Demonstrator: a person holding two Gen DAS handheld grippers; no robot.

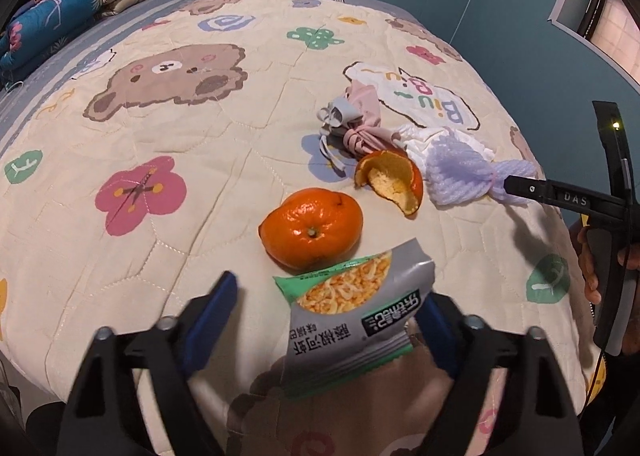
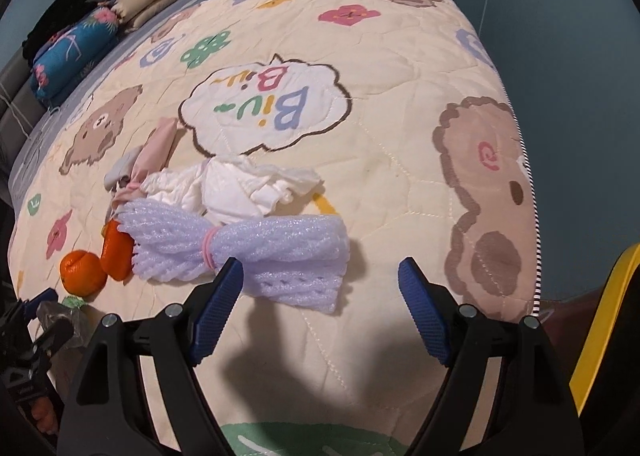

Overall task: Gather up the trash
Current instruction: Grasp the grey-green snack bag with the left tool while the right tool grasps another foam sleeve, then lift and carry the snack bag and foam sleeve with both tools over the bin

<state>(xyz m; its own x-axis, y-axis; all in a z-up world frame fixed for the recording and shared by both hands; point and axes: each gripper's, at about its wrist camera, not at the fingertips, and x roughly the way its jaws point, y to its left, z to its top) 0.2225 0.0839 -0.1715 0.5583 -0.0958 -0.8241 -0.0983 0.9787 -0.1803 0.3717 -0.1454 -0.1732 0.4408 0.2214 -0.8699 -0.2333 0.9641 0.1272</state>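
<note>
A grey and green snack wrapper (image 1: 352,316) lies between the open fingers of my left gripper (image 1: 326,314), against the right finger. Beyond it are a whole tangerine (image 1: 312,228), an orange peel (image 1: 394,179), a lilac foam net (image 1: 460,175), crumpled white tissue (image 1: 436,137) and pink and grey socks (image 1: 356,119). My right gripper (image 2: 320,288) is open and empty, just in front of the foam net (image 2: 248,248), with the tissue (image 2: 236,191), peel (image 2: 118,252) and tangerine (image 2: 82,272) beyond and to the left.
All lies on a cream quilt with bears and flowers (image 1: 180,175) on a bed. Folded bedding and a blue floral pillow (image 1: 52,19) sit at the far left. The bed's edge (image 2: 532,215) runs along the right, by a teal wall.
</note>
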